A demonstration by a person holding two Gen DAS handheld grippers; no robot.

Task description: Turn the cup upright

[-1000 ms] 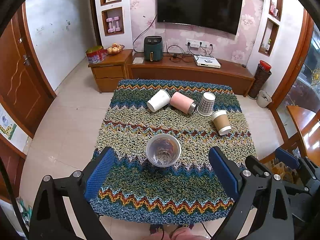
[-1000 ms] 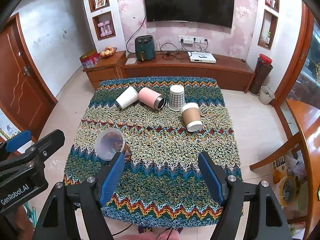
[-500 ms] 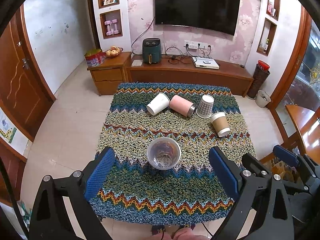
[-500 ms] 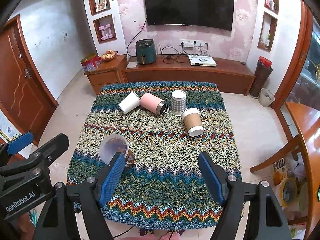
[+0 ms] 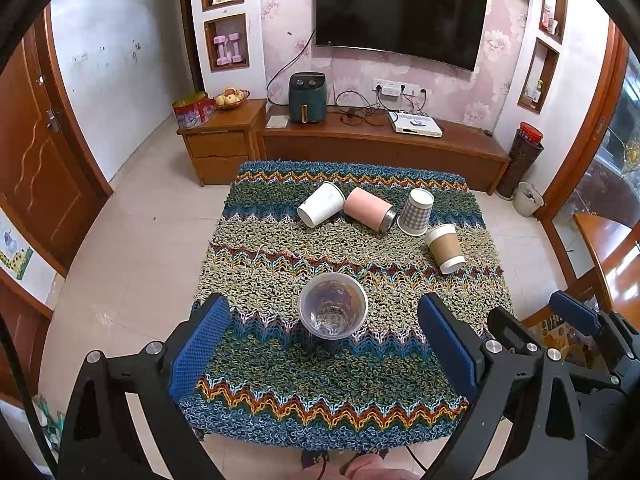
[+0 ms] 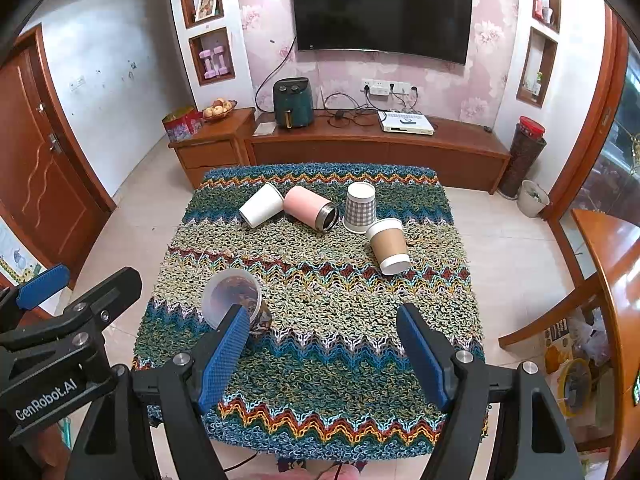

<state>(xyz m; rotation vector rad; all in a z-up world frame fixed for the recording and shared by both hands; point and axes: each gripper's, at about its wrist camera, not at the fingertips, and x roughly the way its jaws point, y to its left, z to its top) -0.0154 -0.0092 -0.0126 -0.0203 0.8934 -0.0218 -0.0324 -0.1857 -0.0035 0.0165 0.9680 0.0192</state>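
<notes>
A clear plastic cup (image 5: 333, 306) stands upright on the knitted cloth (image 5: 280, 376), mouth up; it also shows in the right wrist view (image 6: 234, 299). At the back, a white cup (image 5: 321, 204), a pink steel-rimmed tumbler (image 5: 370, 209) and a brown paper cup (image 5: 445, 248) lie on their sides. A checked cup (image 5: 417, 212) stands mouth down. My left gripper (image 5: 324, 356) is open and empty, above the near edge with the clear cup ahead between its fingers. My right gripper (image 6: 320, 356) is open and empty, to the right of the clear cup.
The small table stands on a tiled floor. Behind it is a low wooden TV cabinet (image 5: 380, 144) with an air fryer (image 5: 307, 97). A wooden door (image 5: 36, 152) is at left; a wooden table and chair (image 6: 600, 264) are at right.
Both grippers have drawn back and up from the table; the cups look smaller and farther. The clear cup has stayed upright where it stood.
</notes>
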